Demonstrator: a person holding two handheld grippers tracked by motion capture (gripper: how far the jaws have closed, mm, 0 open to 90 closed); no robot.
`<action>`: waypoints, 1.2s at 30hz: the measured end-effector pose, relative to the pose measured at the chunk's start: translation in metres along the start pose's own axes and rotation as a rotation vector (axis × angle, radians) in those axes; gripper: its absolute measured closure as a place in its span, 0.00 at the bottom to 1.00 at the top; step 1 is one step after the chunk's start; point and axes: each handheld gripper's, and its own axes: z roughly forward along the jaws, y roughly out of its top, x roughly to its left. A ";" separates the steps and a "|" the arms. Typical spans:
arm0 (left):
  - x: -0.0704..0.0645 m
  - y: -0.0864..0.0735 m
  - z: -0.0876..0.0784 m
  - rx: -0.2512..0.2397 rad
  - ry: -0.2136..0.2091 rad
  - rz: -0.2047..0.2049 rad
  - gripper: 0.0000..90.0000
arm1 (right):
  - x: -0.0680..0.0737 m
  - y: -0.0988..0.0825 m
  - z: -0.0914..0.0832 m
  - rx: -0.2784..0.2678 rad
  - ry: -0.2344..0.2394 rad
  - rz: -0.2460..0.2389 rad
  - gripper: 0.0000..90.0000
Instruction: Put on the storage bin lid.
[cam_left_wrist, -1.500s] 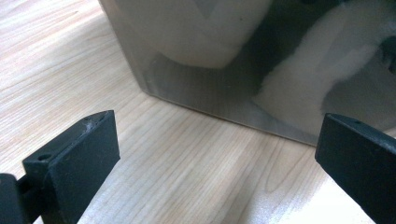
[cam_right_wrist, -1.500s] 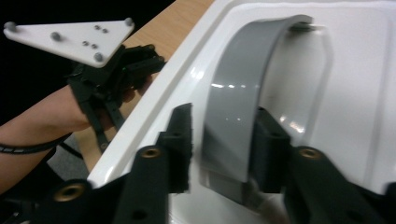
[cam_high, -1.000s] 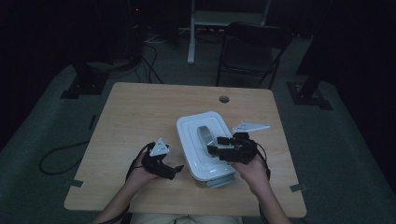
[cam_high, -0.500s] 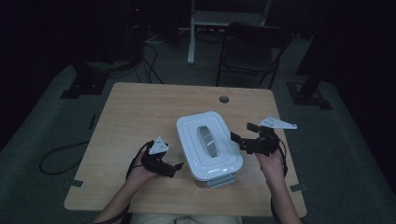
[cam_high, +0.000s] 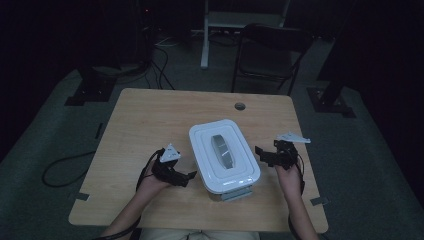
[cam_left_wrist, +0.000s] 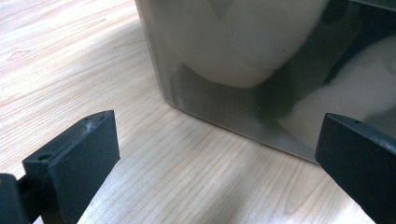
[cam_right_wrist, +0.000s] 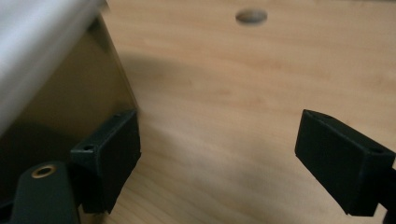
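The wooden table (cam_high: 150, 120) carries a white-lidded container (cam_high: 223, 155) near the middle of its near edge, a round hole (cam_high: 240, 106) towards the far edge. The left gripper (cam_high: 186, 176) rests beside the container's left wall, jaws wide, holding nothing. The right gripper (cam_high: 260, 152), just off the container's right side, has just been opening and grips nothing.

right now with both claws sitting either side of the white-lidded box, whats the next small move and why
Probably bring the right claw in against the box wall. Its jaws have just been opening and stand wide with nothing between them, beside the box's right side. The left claw waits open at the opposite side, low on the table, so a two-sided hold looks intended.
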 end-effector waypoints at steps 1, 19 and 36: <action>0.000 0.001 0.001 0.000 0.002 -0.001 0.01 | 0.000 -0.004 0.004 0.009 -0.003 0.001 0.16; 0.002 0.014 0.013 0.021 0.021 0.020 0.00 | 0.023 -0.025 0.014 0.016 0.087 -0.040 0.21; 0.019 0.029 0.022 0.062 0.086 0.056 0.01 | 0.032 -0.030 0.010 0.005 0.080 -0.036 0.22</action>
